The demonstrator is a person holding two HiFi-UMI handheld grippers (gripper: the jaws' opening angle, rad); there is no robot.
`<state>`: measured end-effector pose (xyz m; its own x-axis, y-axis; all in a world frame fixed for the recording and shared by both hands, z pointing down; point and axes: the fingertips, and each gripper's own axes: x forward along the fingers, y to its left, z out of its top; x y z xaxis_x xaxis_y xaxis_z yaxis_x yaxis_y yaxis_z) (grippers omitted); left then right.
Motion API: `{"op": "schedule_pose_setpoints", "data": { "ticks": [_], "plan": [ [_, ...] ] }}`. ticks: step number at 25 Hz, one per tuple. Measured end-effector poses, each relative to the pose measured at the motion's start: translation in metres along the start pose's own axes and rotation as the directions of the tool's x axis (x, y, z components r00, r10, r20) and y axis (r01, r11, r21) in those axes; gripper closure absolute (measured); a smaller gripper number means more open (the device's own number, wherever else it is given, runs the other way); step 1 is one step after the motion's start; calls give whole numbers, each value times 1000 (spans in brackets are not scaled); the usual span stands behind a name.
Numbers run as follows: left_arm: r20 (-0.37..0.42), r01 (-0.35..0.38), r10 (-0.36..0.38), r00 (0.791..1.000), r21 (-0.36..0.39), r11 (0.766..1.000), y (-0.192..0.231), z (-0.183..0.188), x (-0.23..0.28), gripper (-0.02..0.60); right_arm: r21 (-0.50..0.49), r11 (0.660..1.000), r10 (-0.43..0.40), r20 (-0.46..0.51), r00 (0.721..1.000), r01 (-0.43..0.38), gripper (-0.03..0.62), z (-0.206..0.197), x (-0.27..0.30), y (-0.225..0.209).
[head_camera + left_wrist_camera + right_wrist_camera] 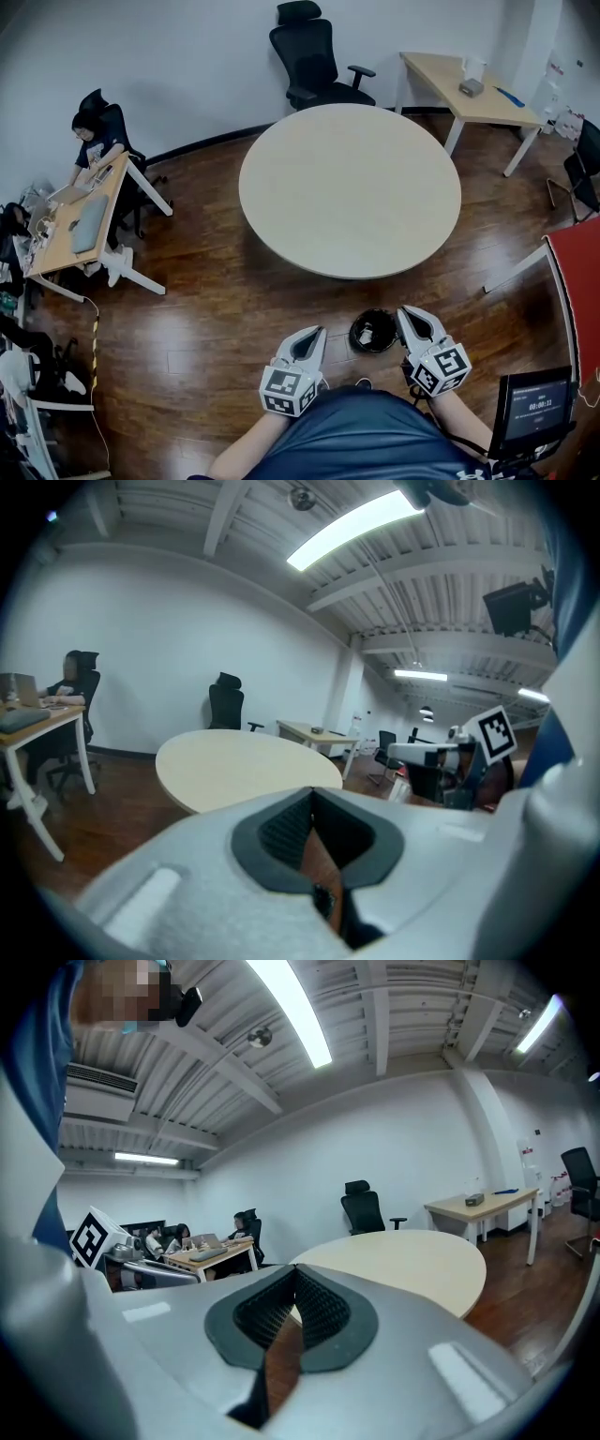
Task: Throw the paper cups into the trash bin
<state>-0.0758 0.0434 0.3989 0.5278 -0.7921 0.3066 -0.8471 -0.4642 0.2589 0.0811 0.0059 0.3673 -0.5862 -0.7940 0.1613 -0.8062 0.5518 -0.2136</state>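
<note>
Both tools are closed with nothing between their pads: the left tool (310,335) and the right tool (410,314) are held side by side close to the person's body, each showing a cube of black-and-white square markers. The trash bin (373,331), small, round and black, stands on the floor (206,309) between the two tool tips, nearer the right one. White scraps (367,332) lie inside it, too small to make out as cups. Just beyond the bin is the round pale tabletop (349,187), over dark wood planks. A black office chair (314,56) stands behind it, a person (94,141) sits at a desk (80,225) far left, and another desk (469,98) is rear right. A dark screen (534,405) at lower right carries white writing too small to read.
</note>
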Motion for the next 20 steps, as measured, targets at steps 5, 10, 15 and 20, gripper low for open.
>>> {"op": "schedule_pose_setpoints", "data": {
  "ticks": [5,10,15,20],
  "plan": [
    [31,-16,16,999,8,1000,-1,8,-8,577,6,1000,-17,-18,1000,17,585,-3,-6,-1],
    [49,-17,15,999,23,1000,-2,20,-11,578,-11,1000,-19,-12,1000,19,585,-1,-8,3],
    [39,-7,6,999,34,999,-5,21,-10,577,-12,1000,-14,-18,1000,14,585,-6,-7,7],
    [37,-7,6,999,33,999,-6,19,-9,578,-16,1000,-19,-24,1000,18,585,-10,-9,5]
  ]
}}
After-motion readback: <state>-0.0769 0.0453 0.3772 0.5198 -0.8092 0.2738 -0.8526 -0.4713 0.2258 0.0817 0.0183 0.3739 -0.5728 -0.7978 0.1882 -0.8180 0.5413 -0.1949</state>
